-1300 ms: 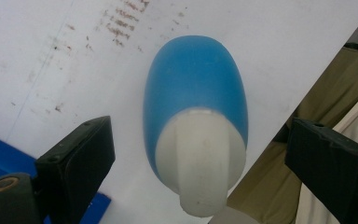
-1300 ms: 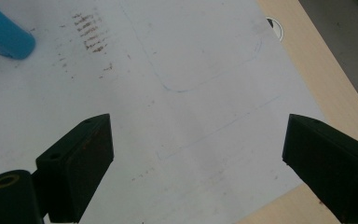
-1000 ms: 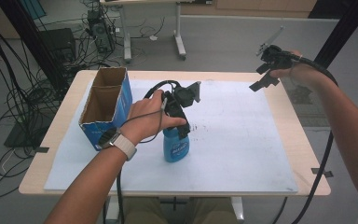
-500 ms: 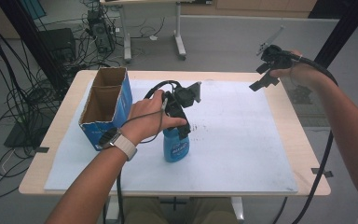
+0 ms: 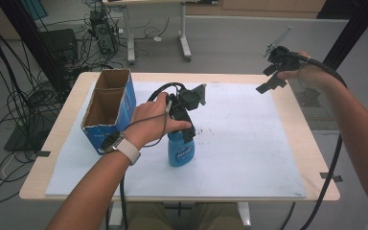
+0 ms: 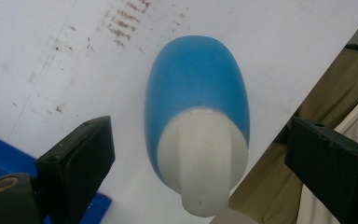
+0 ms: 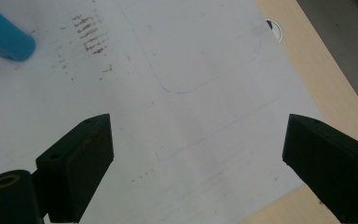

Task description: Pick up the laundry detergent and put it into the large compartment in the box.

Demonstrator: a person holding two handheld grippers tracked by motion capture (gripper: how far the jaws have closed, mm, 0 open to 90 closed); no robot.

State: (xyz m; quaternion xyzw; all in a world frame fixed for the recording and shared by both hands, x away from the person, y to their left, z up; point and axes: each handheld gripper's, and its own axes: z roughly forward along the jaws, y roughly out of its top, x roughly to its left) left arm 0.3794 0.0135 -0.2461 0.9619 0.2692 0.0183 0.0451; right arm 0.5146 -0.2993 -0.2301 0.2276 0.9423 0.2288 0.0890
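Two compartments made up the open cardboard box [image 5: 106,111], which stood at the left of the table [image 5: 67,120], on the edge of the white sheet [image 5: 249,143] that covered most of the tabletop. Just right of the box, the person's left hand [image 5: 149,119] held the left gripper [image 5: 186,120] above the blue bottle [image 5: 180,149], which stood upright on the sheet near the middle of the table, close to the front edge. In the left gripper view the bottle [image 6: 196,107] was seen from above, its white cap [image 6: 203,158] lying between the two black fingers [image 6: 77,163]. The fingers were spread wide on either side of it, and neither one touched it. Brown smudges [image 5: 202,129] marked the sheet just right of the bottle. Farther right, well apart from the bottle, the right hand [image 5: 304,74] held the right gripper [image 5: 273,76] raised above the far right corner of the table. In the right gripper view its fingers [image 7: 77,163] were likewise spread wide with nothing between them, looking down on the bare sheet and the wooden table edge [image 7: 317,79].
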